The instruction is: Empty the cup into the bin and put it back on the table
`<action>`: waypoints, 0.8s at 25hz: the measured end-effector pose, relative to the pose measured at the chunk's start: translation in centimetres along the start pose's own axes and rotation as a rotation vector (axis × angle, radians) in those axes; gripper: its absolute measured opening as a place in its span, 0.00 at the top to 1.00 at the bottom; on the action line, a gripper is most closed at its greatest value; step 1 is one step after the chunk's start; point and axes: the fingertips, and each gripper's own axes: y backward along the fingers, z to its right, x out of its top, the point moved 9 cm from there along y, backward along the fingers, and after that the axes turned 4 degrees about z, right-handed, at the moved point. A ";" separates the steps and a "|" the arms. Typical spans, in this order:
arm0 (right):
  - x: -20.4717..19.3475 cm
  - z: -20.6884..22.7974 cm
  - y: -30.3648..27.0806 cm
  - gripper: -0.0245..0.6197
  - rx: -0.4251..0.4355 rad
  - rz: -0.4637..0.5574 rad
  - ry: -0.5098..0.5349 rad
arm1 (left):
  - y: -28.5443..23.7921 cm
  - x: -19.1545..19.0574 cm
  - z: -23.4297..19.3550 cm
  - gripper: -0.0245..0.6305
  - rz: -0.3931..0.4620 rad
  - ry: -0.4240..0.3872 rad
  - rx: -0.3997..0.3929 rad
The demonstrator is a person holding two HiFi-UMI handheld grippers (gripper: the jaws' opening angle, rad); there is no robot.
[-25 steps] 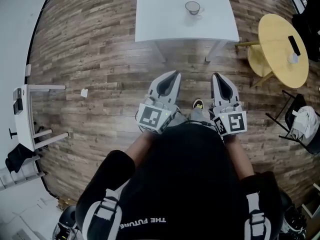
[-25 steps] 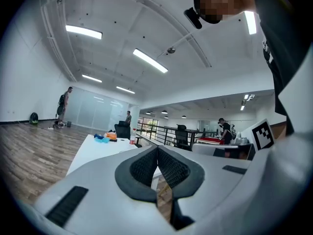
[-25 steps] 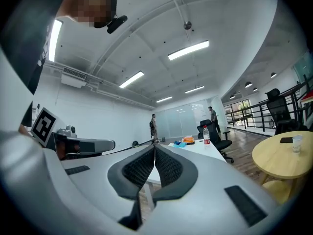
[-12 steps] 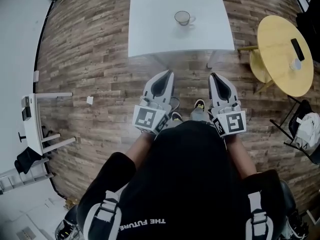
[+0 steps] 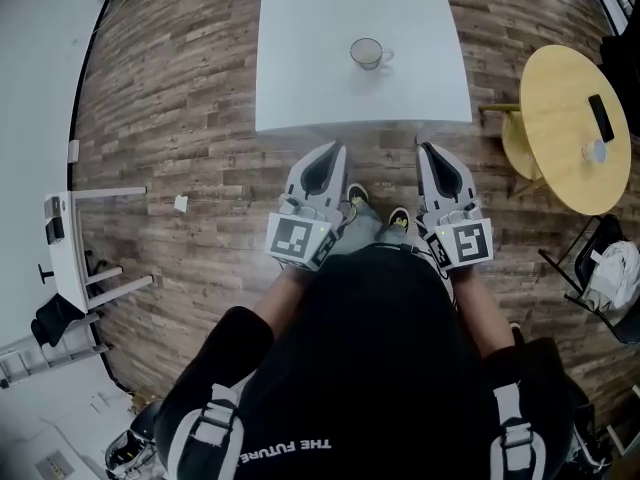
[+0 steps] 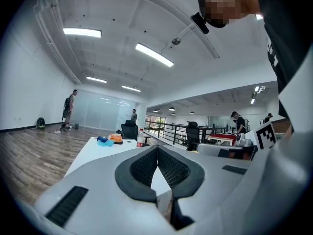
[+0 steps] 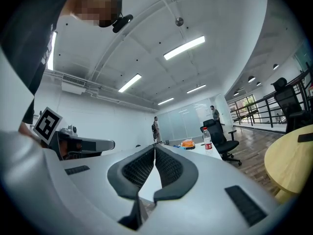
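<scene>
A pale cup (image 5: 367,53) with a handle stands on the white table (image 5: 300,88) ahead of me in the head view. My left gripper (image 5: 336,148) and right gripper (image 5: 426,149) are held side by side over the wooden floor, just short of the table's near edge. Both are shut and hold nothing. In the left gripper view the left gripper (image 6: 157,147) has its pads pressed together, the white table (image 6: 93,153) stretching beyond. The right gripper (image 7: 154,147) looks the same in the right gripper view. No bin shows in any view.
A round yellow table (image 5: 578,128) with small items stands at the right, a chair (image 5: 610,268) below it. A white shelf unit (image 5: 70,248) is at the left. A bottle (image 6: 140,138) and coloured items (image 6: 108,140) sit at the table's far end. People stand far off.
The table and cup have drawn closer in the head view as I stepped toward them. Both grippers travelled along, still shut and side by side.
</scene>
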 end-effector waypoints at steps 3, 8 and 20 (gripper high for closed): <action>-0.5 -0.1 -2.7 0.93 -0.012 -0.014 0.019 | -1.3 -0.1 -2.5 0.93 0.010 0.006 -0.015; -1.8 0.2 -7.5 0.93 -0.038 -0.059 0.063 | -4.8 -0.6 -7.2 0.93 0.010 0.019 -0.052; -4.6 8.4 -15.4 0.93 -0.014 -0.167 0.123 | -18.6 -7.7 -12.6 0.53 -0.046 -0.115 -0.239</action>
